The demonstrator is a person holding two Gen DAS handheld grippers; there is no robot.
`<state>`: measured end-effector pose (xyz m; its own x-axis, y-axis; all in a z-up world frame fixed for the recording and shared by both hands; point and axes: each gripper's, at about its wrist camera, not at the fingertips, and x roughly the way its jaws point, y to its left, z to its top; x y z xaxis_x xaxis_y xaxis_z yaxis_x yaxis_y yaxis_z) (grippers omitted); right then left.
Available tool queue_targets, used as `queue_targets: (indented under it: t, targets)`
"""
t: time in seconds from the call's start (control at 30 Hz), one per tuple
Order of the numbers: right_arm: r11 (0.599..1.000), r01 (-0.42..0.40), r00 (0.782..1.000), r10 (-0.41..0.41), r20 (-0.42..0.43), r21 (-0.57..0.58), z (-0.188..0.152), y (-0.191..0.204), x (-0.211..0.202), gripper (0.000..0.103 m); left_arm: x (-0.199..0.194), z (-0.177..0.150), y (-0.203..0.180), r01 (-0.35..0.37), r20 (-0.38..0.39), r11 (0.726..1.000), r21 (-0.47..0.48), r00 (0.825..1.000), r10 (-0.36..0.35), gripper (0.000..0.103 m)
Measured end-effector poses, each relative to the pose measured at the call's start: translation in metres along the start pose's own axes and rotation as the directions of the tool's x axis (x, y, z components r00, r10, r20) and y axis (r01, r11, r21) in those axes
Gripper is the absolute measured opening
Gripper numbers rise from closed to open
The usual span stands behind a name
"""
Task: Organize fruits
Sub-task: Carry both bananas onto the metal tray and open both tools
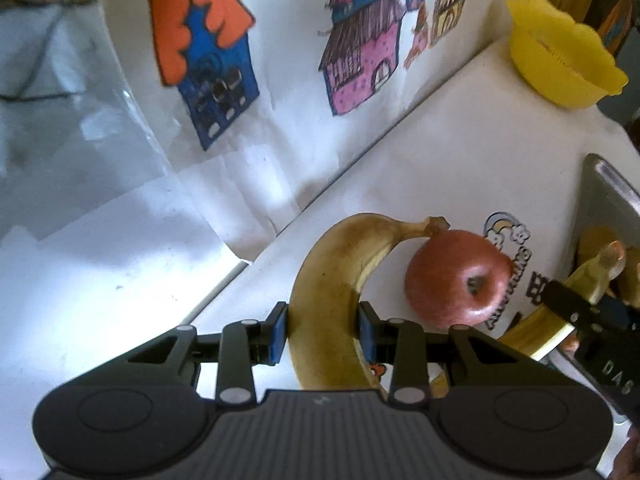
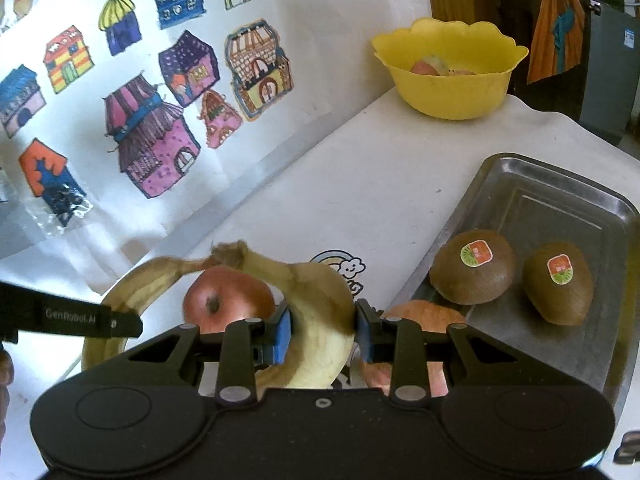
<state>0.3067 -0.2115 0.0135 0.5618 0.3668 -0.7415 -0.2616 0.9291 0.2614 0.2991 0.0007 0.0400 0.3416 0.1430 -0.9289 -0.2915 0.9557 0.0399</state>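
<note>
My left gripper (image 1: 323, 330) is shut on a yellow banana (image 1: 332, 280) lying on the white table. A red apple (image 1: 456, 276) lies just right of that banana. My right gripper (image 2: 323, 332) is shut on a second banana (image 2: 320, 312). The same red apple (image 2: 228, 298) sits to its left, and the first banana (image 2: 136, 284) curves behind it. Another reddish apple (image 2: 416, 312) lies partly hidden behind my right finger. Two kiwis (image 2: 474, 268) (image 2: 558, 290) with stickers lie in a metal tray (image 2: 560, 200). The left gripper's finger (image 2: 80, 316) shows at the left.
A yellow bowl (image 2: 452, 92) holding fruit stands at the table's far end; it also shows in the left wrist view (image 1: 560, 60). A wall with coloured house drawings (image 2: 148, 136) runs along the table's left side. The tray's edge (image 1: 608, 184) shows at right.
</note>
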Motion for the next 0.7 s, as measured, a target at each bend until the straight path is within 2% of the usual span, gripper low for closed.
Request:
queue_targets:
  t: [0.43, 0.57, 0.7]
  targets:
    - [1.0, -0.007, 0.999, 0.006, 0.048, 0.012, 0.009, -0.019, -0.054, 0.035, -0.043, 0.004, -0.04, 0.045, 0.085, 0.998, 0.036, 0.995, -0.048, 0.039]
    - [0.999, 0.033, 0.997, -0.035, 0.067, 0.03, 0.016, -0.035, -0.079, 0.035, -0.051, 0.012, -0.07, 0.084, 0.101, 0.993, 0.08, 0.991, -0.092, 0.039]
    - [0.992, 0.107, 0.99, -0.113, 0.083, 0.066, 0.021, -0.06, -0.099, 0.035, -0.058, 0.022, -0.101, 0.141, 0.112, 0.981, 0.137, 0.981, -0.157, 0.039]
